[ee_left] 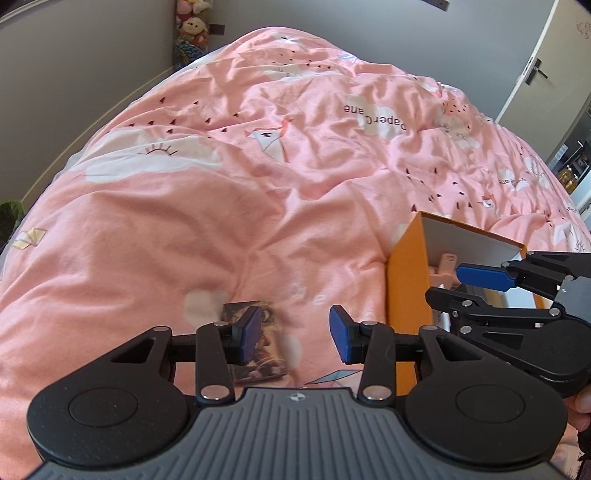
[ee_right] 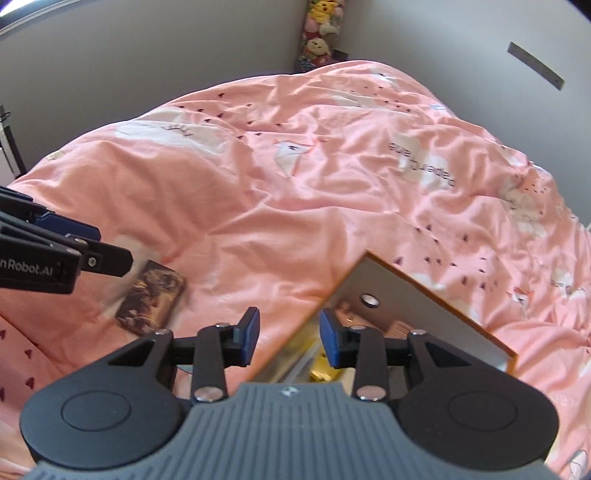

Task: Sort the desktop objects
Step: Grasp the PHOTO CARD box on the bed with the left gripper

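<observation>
A dark picture-printed card pack [ee_left: 258,347] lies on the pink quilt, partly hidden behind my left gripper's fingers. My left gripper [ee_left: 297,332] hovers over it, open, with nothing between the pads. To the right stands an open orange box [ee_left: 408,295] with a white inside and a pink item [ee_left: 445,264] in it. My right gripper [ee_left: 443,286] hangs over that box. In the right wrist view my right gripper [ee_right: 290,334] is open and empty above the orange box's [ee_right: 406,295] near corner. The card pack [ee_right: 151,295] lies to its left, under the left gripper [ee_right: 114,245].
The wrinkled pink quilt [ee_left: 258,166] covers the whole bed. Stuffed toys [ee_left: 192,29] pile up in the far corner by grey walls. A white door [ee_left: 535,70] stands at the far right. A hand [ee_left: 580,402] shows at the right edge.
</observation>
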Tool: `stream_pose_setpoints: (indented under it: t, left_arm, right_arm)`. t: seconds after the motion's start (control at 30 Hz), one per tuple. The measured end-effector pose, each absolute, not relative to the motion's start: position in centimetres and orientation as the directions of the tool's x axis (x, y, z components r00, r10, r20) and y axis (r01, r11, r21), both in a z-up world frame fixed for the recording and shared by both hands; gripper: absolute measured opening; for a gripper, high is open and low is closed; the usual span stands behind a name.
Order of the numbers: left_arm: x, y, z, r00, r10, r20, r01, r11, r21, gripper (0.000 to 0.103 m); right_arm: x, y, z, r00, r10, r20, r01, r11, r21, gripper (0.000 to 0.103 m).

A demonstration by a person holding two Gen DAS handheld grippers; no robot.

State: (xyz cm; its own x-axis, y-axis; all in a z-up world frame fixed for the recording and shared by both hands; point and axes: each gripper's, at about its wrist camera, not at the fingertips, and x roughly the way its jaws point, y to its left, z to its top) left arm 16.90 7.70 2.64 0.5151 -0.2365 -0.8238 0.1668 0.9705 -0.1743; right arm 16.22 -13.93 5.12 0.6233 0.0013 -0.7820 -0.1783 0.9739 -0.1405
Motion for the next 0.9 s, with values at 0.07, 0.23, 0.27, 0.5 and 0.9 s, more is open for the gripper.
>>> stream_pose_setpoints:
  t: [0.07,0.23,0.27,0.5,0.9]
  left_arm:
    - [16.8,8.6,2.4,0.510,-0.236,-0.827,0.162,0.971,-0.177,0.048]
    - [16.6,10.0,1.5,0.487,-0.227,-0.843,0.163,0.972,-0.168,0.048]
    - [16.5,10.2,1.3,0.482,-0.224,-0.847,0.164,0.973,-0.165,0.049]
    - [17.5,11.9,-1.5,0.424,-0.255,-0.869,0.136,0.967,-0.217,0.054]
    - [21.3,11.6,-7.4,0.333,-0.287,-0.898,0.072,0.958,-0.279,0.056]
  right_arm:
    - [16.8,-12.8,4.8,0.617,-0.003,-0.787,-0.188,0.970,-0.151,0.038]
    - [18.0,-10.5,3.6,0.593,0.011,-0.805,-0.227,0.962,-0.154,0.038]
    - [18.3,-10.1,3.4,0.587,0.015,-0.809,-0.233,0.961,-0.151,0.038]
    - [20.1,-7.9,1.4,0.540,0.031,-0.841,-0.263,0.955,-0.134,0.038]
    - [23.2,-7.8,-3.0,0.430,0.063,-0.901,-0.245,0.968,-0.049,0.038]
